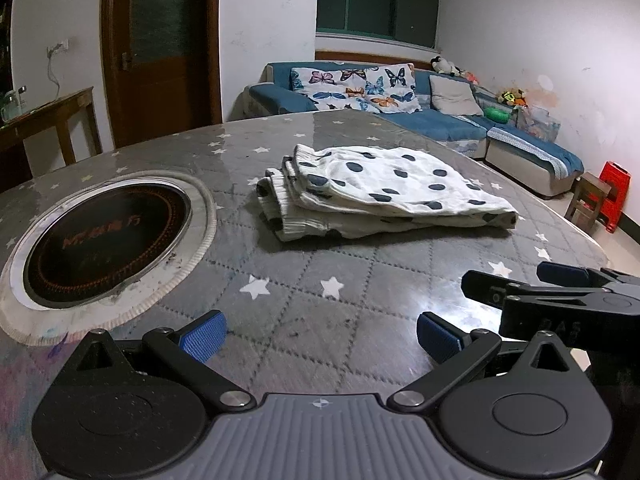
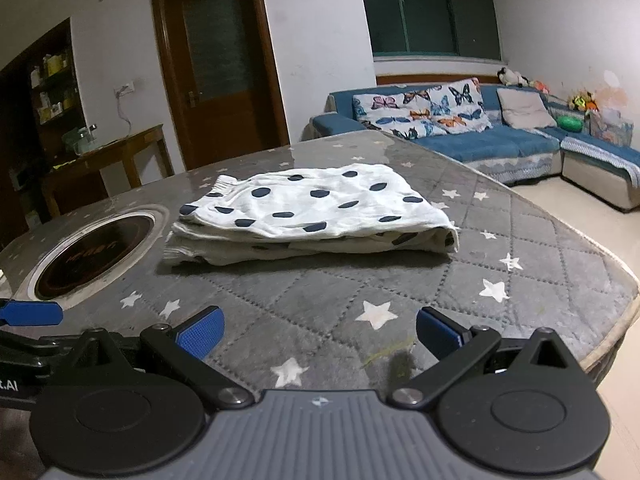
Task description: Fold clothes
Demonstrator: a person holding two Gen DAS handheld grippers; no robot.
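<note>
A white garment with dark blue dots (image 1: 380,194) lies folded in a flat stack on the grey star-patterned table cover (image 1: 320,272). In the right wrist view the same garment (image 2: 312,216) sits ahead of me, its folded edge facing me. My left gripper (image 1: 322,338) stands open over bare cover, well short of the garment, with nothing between its blue pads. My right gripper (image 2: 320,336) is open too and holds nothing. In the left wrist view the right gripper (image 1: 552,284) shows at the right edge, its jaws apart.
A round built-in hotplate (image 1: 106,244) is set into the table left of the garment. The table's curved edge (image 2: 616,328) runs close on the right. Beyond stand a blue sofa (image 1: 440,120) with butterfly cushions, a wooden door (image 2: 220,68), a side table (image 2: 112,156) and a red stool (image 1: 614,192).
</note>
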